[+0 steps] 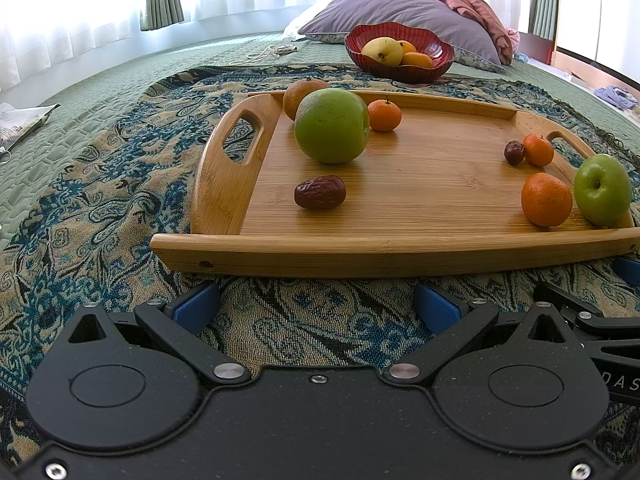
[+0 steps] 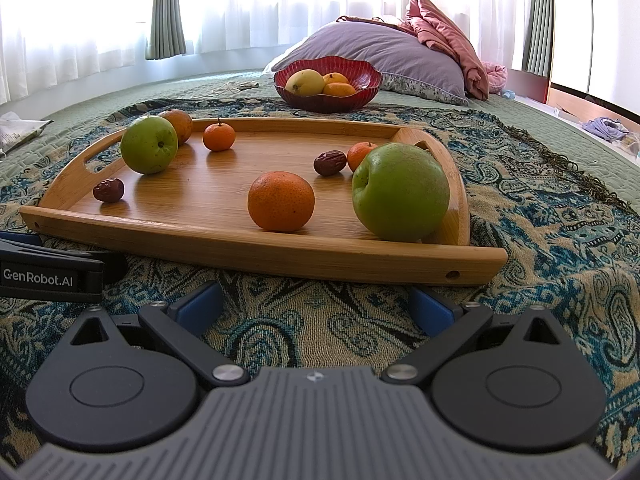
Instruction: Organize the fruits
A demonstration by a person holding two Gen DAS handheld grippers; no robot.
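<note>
Both the left hand-held gripper (image 1: 316, 304) and the right hand-held gripper (image 2: 316, 306) are held released before the wooden tray (image 2: 256, 246). Apples (image 2: 400, 192), oranges (image 2: 281, 201) and, probably, dates (image 1: 320, 192) are spread on it; the red bowl (image 2: 328, 98) behind holds fruit.

Green quilted bed (image 1: 120, 76) — patterned throw (image 1: 100, 208), pillow (image 1: 400, 12), perhaps cable (image 1: 264, 53) directly on it.

Daylight pours through the sheer curtains (image 2: 280, 4) at the far side, blown out to plain white. The wooden tray (image 1: 400, 184) carries a soft sheen, and the fruit throws faint shadows toward the cameras. Everything looks sharp up close. Both views bulge fisheye-style, bending the bed (image 1: 100, 92) edges, with dark corners.
</note>
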